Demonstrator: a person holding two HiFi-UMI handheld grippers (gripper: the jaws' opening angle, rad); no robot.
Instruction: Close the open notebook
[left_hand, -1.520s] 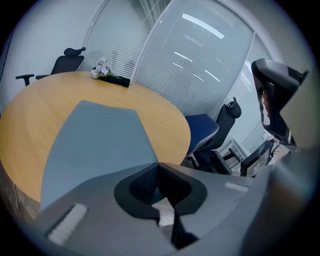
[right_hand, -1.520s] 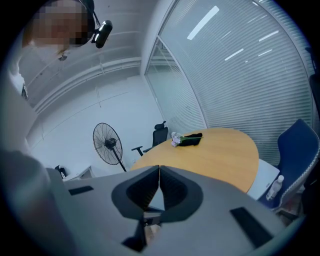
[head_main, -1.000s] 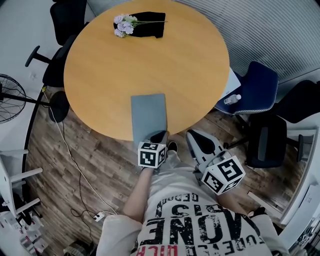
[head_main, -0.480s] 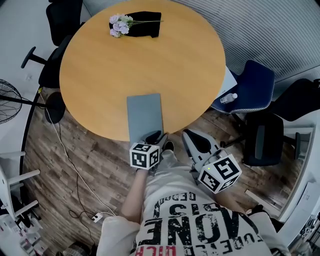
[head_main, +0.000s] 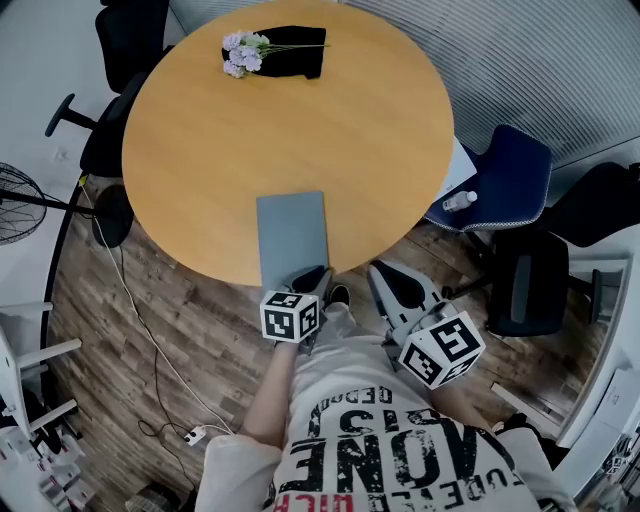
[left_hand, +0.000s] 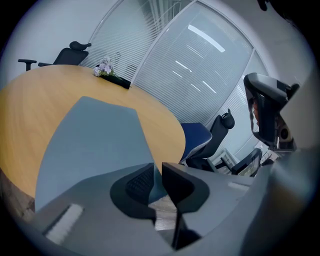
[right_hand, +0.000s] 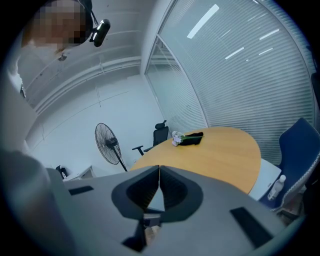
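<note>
The head view looks steeply down on the table (head_main: 200, 150), while both gripper views skim low across it from the near edge by the notebook (head_main: 292, 235), sharing the flowers (head_main: 238, 52).

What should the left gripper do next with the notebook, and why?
Probably draw the left gripper back clear of the notebook. The notebook already lies flat and closed at the table edge; the jaws are closing with only its near edge showing in their gap, apparently ungripped.
</note>
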